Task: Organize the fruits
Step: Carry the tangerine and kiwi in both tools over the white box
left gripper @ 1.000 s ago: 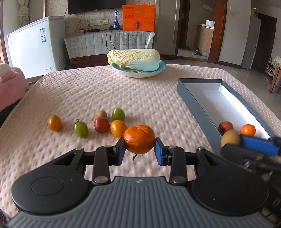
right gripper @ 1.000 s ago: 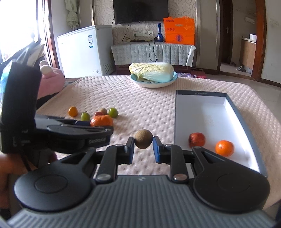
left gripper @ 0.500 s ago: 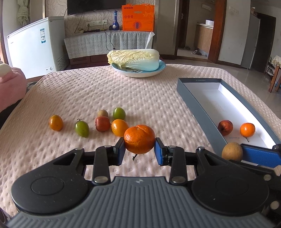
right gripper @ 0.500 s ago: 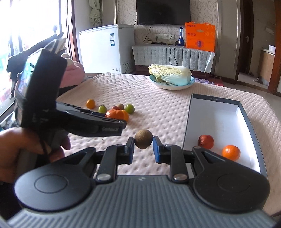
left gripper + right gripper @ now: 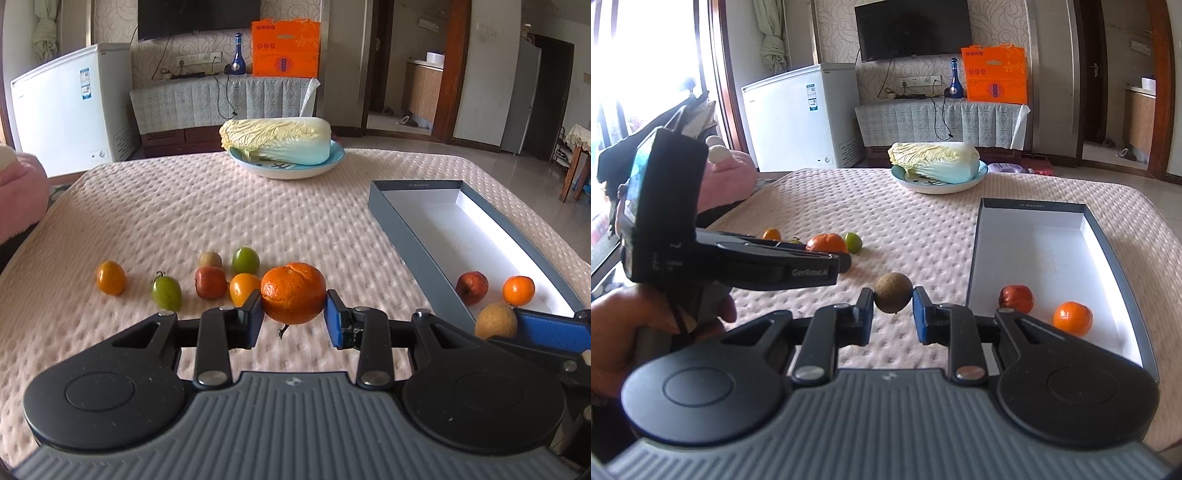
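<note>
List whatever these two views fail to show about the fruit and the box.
- Right wrist view: the left gripper's body hides most of the loose fruit row behind the large orange.
- Left wrist view: the right gripper covers the box's near end.
- Both views: box label print too small to read.

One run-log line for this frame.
left gripper: shut on orange | right gripper: shut on brown fruit | box: red fruit, small orange

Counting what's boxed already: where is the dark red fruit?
In the right wrist view, the dark red fruit lies inside the box, near its left wall, beside the small orange.
</note>
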`<control>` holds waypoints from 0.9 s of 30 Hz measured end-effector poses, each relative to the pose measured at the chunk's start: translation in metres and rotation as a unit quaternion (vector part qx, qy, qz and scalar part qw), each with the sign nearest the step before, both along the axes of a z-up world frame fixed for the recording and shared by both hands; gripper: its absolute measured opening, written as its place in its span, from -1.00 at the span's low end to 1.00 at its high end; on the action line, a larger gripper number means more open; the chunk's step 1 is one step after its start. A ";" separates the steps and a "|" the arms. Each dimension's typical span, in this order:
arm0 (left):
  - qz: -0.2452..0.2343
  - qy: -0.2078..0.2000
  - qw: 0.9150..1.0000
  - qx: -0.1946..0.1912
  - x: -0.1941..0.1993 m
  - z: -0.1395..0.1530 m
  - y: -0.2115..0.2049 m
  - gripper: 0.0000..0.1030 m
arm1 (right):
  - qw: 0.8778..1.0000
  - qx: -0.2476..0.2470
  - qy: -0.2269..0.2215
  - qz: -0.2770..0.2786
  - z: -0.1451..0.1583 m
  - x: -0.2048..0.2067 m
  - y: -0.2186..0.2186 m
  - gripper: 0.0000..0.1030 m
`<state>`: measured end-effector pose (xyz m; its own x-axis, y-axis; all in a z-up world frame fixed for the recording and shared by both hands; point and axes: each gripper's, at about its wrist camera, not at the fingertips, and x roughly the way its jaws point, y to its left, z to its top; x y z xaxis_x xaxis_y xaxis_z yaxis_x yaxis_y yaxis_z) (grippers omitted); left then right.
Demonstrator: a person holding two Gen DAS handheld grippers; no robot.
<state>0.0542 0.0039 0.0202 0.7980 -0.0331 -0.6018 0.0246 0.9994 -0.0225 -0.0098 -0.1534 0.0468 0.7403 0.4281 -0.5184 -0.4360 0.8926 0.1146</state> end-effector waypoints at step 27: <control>-0.022 -0.010 1.000 -0.002 0.016 0.007 -0.021 -0.22 | 0.998 0.042 -0.003 -0.056 0.010 0.010 -0.048 -0.50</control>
<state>0.0698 -0.0166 0.0267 0.8078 -0.0699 -0.5853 0.0683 0.9974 -0.0248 0.0003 -0.2013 0.0566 0.7884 0.3849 -0.4799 -0.3354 0.9229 0.1893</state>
